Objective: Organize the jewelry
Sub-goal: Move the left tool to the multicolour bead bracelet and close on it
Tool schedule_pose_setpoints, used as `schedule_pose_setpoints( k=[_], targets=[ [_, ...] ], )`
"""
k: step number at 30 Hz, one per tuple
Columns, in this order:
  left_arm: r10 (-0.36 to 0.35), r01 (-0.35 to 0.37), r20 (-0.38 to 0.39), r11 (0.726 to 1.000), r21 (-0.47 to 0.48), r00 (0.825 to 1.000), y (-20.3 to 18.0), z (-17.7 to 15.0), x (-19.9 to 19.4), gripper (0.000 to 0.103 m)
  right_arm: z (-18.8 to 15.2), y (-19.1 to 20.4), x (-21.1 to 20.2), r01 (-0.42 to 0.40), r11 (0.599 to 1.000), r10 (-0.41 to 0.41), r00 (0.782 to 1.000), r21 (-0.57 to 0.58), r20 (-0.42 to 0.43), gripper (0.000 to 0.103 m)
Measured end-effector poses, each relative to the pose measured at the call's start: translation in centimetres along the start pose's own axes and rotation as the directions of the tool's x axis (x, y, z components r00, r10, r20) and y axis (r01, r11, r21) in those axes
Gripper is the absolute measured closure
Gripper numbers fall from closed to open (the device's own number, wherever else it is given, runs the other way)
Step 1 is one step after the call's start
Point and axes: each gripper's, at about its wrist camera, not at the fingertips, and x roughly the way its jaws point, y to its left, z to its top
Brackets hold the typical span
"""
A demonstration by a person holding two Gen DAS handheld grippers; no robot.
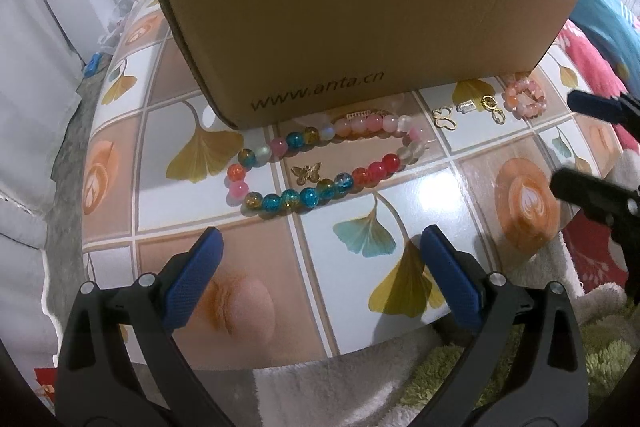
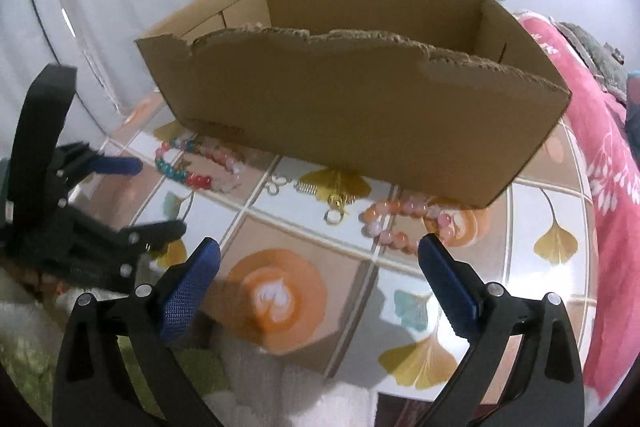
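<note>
A multicoloured bead bracelet (image 1: 310, 197) lies on the table (image 1: 400, 183) in front of the cardboard box (image 1: 340, 27), ringing a gold butterfly charm (image 1: 306, 173). My left gripper (image 1: 320, 239) hovers open just short of it, with nothing between its fingers. To the right lie small gold pieces (image 1: 446, 117) and a pink-orange bead bracelet (image 1: 524, 99). In the right wrist view that pink-orange bracelet (image 2: 390, 237) lies just beyond my right gripper (image 2: 320, 245), which is wide open and empty. The small gold pieces (image 2: 340, 203) and the multicoloured bracelet (image 2: 200, 181) lie further left, near the left gripper (image 2: 158, 195).
The box (image 2: 340, 107) has a torn front rim and stands open-topped at the back of the round, leaf-patterned table (image 2: 520, 267). A pink blanket (image 2: 612, 187) lies to the right and a green rug (image 1: 600, 367) below the table's edge. The right gripper (image 1: 562, 141) enters at the left wrist view's right edge.
</note>
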Motion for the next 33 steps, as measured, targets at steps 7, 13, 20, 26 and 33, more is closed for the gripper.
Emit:
schedule_pose_setpoints(
  k=[7, 13, 20, 26, 33],
  targets=[
    [-0.001, 0.001, 0.022, 1.0, -0.001, 1.0, 0.0, 0.3, 0.1, 0.007, 1.2, -0.6, -0.1, -0.025, 0.997, 0.025, 1.0, 0.071, 0.006, 0.012],
    [-0.003, 0.004, 0.063, 1.0, -0.008, 0.998, 0.3, 0.5, -0.8, 0.008, 1.8, -1.8, 0.4, -0.061, 0.992, 0.06, 0.998, 0.114, 0.014, 0.023],
    [0.004, 0.006, 0.18, 0.999, -0.053, 0.984, 2.0, 1.3, -3.3, 0.024, 3.8, 0.0, 1.6, -0.172, 0.978, 0.17, 0.985, 0.117, 0.028, 0.049],
    [-0.003, 0.019, 0.13, 0.993, -0.117, 0.992, 4.2, 1.8, -2.5, 0.047, 5.3, 2.1, 3.2, -0.209, 0.974, 0.21, 0.978, 0.085, 0.004, 0.067],
    [-0.038, 0.05, 0.084, 0.987, -0.153, 0.996, 5.8, 2.2, -1.2, 0.064, 6.0, 3.7, 6.1, -0.191, 0.979, 0.197, 0.977, 0.074, -0.078, 0.078]
  ],
)
